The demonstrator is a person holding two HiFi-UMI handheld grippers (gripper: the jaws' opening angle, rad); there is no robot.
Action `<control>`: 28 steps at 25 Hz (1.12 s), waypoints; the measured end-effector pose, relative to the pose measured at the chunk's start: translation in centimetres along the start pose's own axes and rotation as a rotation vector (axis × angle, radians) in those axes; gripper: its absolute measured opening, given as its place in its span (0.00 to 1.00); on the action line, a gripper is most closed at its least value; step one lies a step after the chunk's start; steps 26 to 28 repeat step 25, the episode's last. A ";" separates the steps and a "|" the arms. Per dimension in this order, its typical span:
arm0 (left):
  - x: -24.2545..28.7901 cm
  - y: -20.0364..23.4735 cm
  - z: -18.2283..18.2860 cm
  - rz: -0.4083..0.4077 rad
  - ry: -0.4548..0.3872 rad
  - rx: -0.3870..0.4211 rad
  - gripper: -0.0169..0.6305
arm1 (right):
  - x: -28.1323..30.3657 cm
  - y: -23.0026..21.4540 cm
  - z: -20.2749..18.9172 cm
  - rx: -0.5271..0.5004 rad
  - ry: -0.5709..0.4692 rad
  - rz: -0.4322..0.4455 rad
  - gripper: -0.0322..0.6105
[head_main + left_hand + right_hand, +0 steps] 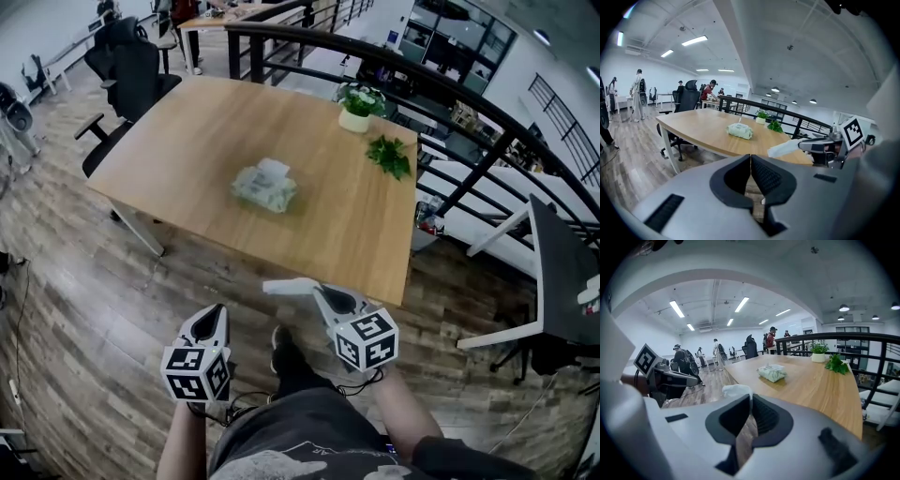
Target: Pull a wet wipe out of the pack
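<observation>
Nearest us, our right gripper (pixel 321 291) is clamped on what looks like a white wipe (pixel 286 285) and our left gripper (pixel 216 314) is closed on nothing, both well apart from the pack (pixel 265 186) on the table (pixel 169 150), so we judge the pull done and only a release due.

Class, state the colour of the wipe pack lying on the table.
Pale green. The pack shows best in the head view.

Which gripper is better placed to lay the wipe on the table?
The right gripper: its fingers pinch the wipe, nearer the table. The left gripper is shut, empty.
</observation>
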State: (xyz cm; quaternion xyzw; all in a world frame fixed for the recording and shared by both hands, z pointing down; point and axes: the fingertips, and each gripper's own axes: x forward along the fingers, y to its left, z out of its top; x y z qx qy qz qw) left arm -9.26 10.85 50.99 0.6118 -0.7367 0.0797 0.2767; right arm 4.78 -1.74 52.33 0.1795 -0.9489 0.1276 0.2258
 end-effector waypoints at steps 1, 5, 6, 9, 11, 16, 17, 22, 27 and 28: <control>-0.3 0.0 0.1 -0.002 -0.006 -0.001 0.05 | -0.3 0.2 0.1 -0.012 -0.002 -0.008 0.11; -0.8 0.1 0.9 -0.008 -0.030 0.007 0.05 | -0.6 0.7 0.8 -0.047 -0.011 -0.027 0.10; -0.8 0.2 1.1 -0.009 -0.034 0.009 0.05 | -0.6 0.7 0.9 -0.052 -0.011 -0.031 0.10; -0.7 0.6 1.6 -0.011 -0.040 0.012 0.05 | -0.2 0.6 1.4 -0.055 -0.009 -0.044 0.10; -0.4 0.8 1.8 -0.013 -0.039 0.010 0.05 | 0.3 0.3 1.7 -0.050 -0.007 -0.049 0.10; 1.1 1.3 2.4 -0.021 -0.029 0.008 0.05 | 1.7 -0.8 2.2 -0.041 0.003 -0.054 0.10; 1.6 1.4 2.6 -0.023 -0.028 0.009 0.05 | 2.0 -1.1 2.3 -0.039 0.006 -0.055 0.10; 4.5 2.0 3.7 -0.038 -0.016 0.010 0.05 | 4.0 -3.4 2.9 -0.029 0.024 -0.066 0.10; 6.2 2.3 4.5 -0.044 -0.008 0.017 0.05 | 5.2 -5.0 3.2 -0.020 0.033 -0.069 0.10; 6.2 2.3 4.5 -0.044 -0.008 0.017 0.05 | 5.2 -5.0 3.2 -0.020 0.033 -0.069 0.10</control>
